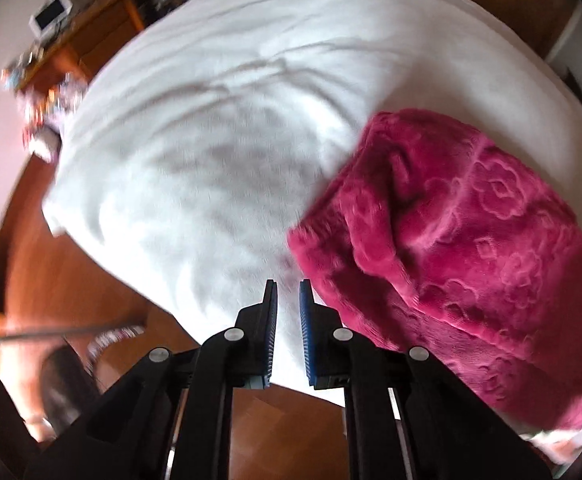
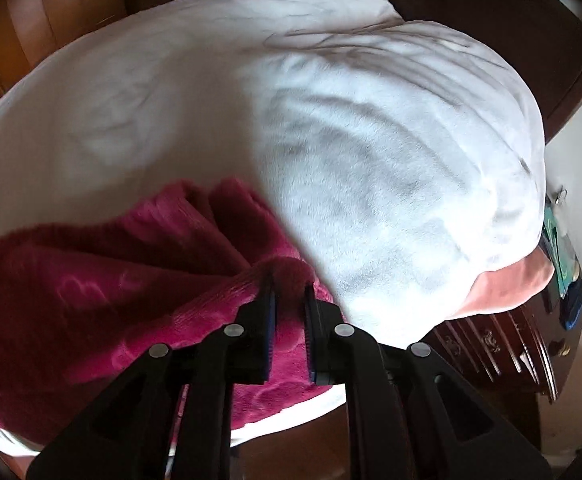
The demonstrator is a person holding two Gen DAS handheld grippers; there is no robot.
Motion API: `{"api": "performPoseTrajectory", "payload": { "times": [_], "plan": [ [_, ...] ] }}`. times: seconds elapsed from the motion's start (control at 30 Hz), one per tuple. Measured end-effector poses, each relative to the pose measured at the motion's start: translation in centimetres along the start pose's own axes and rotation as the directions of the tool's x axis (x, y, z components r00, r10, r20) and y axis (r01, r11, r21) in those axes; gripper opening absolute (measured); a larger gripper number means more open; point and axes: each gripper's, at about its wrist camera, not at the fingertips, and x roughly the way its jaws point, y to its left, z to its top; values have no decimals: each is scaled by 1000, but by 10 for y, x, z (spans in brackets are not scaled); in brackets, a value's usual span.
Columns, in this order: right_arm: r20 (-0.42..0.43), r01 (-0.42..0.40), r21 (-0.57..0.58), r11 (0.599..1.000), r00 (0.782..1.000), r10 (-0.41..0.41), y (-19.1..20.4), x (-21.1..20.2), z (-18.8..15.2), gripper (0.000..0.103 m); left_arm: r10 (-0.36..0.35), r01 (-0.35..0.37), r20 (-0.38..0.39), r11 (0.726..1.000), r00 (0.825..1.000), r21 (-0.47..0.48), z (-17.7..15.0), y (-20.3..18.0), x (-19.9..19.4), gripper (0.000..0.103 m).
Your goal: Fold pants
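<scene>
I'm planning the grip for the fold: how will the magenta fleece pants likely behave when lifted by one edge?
The magenta fleece pants look thick and plush, so probably floppy, draping and sagging rather than holding shape. The bunched folds near the right gripper suggest layers may slide apart. On the white blanket, they may drag.

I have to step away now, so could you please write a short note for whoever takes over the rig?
Left tool: shut, nothing between its pads, over the white blanket just beside the pants' edge.
Right tool: closed on a fold of the magenta fleece pants.
Pants: bunched in a heap at the near edge of the bed, on the white blanket.
Done: one edge gripped; no neat fold visible.
Left: take a second edge with the left tool, spread the pants flat, fold.
</scene>
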Motion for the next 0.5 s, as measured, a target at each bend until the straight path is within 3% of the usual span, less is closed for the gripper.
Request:
{"api": "performPoseTrajectory", "payload": {
  "times": [0.03,0.1,0.13,0.17,0.33,0.5],
  "plan": [
    [-3,0,9,1000,1000,0,-2,2,-2,23,-27,27,-5,999,1000,-21,-5,0,0,13],
    [-5,5,21,1000,1000,-5,-6,3,-5,33,-87,84,-30,993,996,-77,-16,-2,4,33],
    [-1,3,21,1000,1000,-3,-6,0,-7,40,-103,100,-35,990,994,-99,-19,-5,5,59],
    [2,1,22,1000,1000,-2,-8,-1,-8,42,-129,124,-28,984,991,-129,-24,-7,7,71],
    [-22,-32,101,994,999,34,-27,-7,-15,53,-225,213,-16,941,974,-261,-30,-16,20,72],
    [-66,-76,211,975,994,91,-49,-11,-29,54,-274,252,-5,891,962,-377,-18,-22,42,75]
  ]
}}
